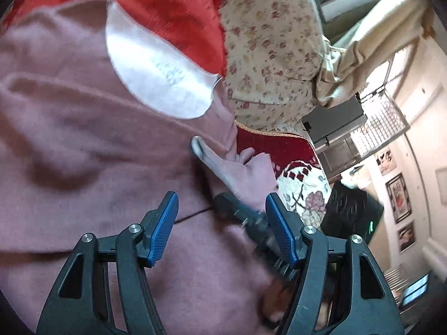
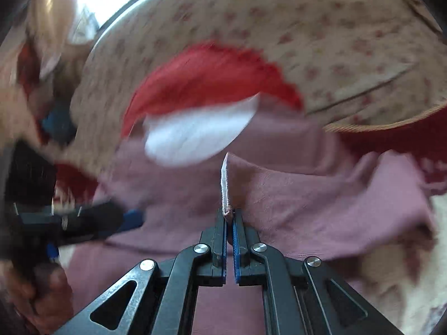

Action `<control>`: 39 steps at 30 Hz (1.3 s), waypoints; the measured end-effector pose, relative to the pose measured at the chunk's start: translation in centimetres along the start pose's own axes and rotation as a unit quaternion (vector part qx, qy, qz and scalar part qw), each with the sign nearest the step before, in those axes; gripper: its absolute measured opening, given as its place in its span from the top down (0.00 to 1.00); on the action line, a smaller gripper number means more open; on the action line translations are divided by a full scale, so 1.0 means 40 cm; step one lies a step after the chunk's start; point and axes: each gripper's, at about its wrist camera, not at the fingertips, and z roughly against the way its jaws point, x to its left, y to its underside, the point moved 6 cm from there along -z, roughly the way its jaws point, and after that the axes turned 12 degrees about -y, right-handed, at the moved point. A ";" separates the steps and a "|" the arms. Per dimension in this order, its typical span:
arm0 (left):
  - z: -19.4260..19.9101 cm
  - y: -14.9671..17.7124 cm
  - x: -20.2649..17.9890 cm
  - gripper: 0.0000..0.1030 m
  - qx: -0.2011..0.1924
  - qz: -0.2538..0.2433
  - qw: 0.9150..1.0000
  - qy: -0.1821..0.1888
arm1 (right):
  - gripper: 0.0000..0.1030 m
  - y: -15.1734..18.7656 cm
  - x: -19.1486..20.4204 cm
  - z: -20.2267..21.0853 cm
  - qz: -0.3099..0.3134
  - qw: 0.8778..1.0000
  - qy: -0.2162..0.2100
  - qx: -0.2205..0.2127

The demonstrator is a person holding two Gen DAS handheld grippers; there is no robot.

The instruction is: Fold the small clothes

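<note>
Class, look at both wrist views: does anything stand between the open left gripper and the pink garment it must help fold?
Nothing visible does. The left gripper hangs open right above the pink garment; only the right gripper, shut on a fold, crosses beside it.

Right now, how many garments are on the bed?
2: a pink top in front, its edge pinched in the right claw, and a red garment lying behind it. More may be hidden.

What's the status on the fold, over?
Right gripper shut on pink garment's edge. Left gripper open above it, holding nothing. Red cloth lies under the garment's far end.
</note>
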 end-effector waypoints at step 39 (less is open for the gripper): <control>-0.094 0.021 0.032 0.82 0.012 -0.065 0.990 -0.122 | 0.79 0.066 -0.079 0.137 0.026 0.995 0.071 0.062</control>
